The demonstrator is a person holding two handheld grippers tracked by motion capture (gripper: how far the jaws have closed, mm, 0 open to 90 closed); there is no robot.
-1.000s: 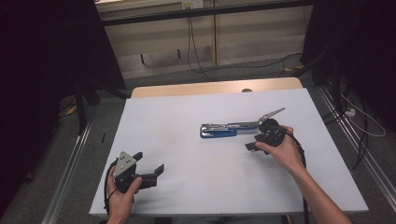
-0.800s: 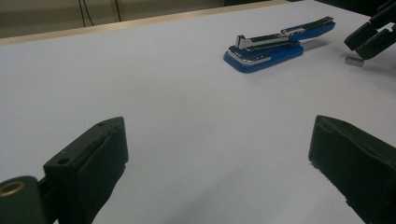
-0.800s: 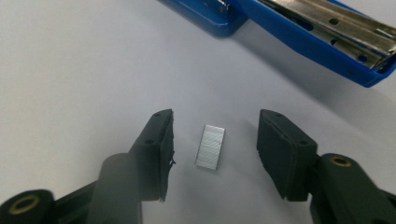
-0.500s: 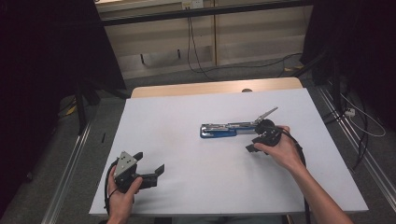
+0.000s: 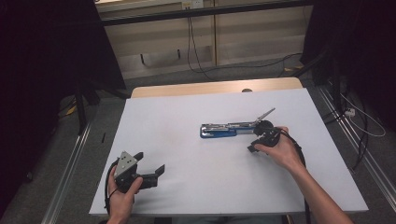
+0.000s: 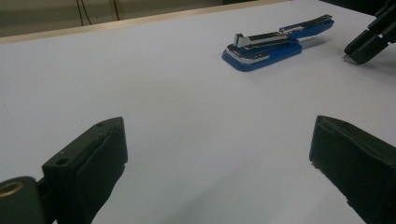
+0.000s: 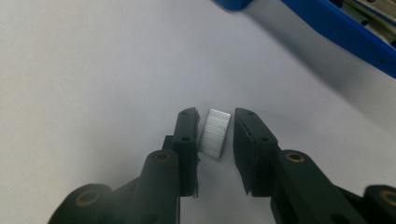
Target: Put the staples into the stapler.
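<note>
A blue and chrome stapler [image 5: 224,129] lies opened out flat at the middle of the white table [image 5: 187,116]; it also appears in the left gripper view [image 6: 275,44]. Just right of it, my right gripper [image 5: 256,142] points down at the table. Its jaws have just been closing around a short silver strip of staples [image 7: 214,133]. The strip lies on the table between them with only slivers of gap, right gripper [image 7: 215,114]. My left gripper [image 5: 150,162] rests at the front left, wide open and empty [image 6: 219,140].
The stapler's blue base [image 7: 345,28] runs close past the right gripper's far side. The other gripper [image 6: 369,44] shows at the top right of the left gripper view. A wooden table edge [image 5: 210,87] lies at the back, with cables on the floor beyond.
Both hands stay where they were. The right gripper's jaws look a little narrower than a second ago. The stapler has not moved.
</note>
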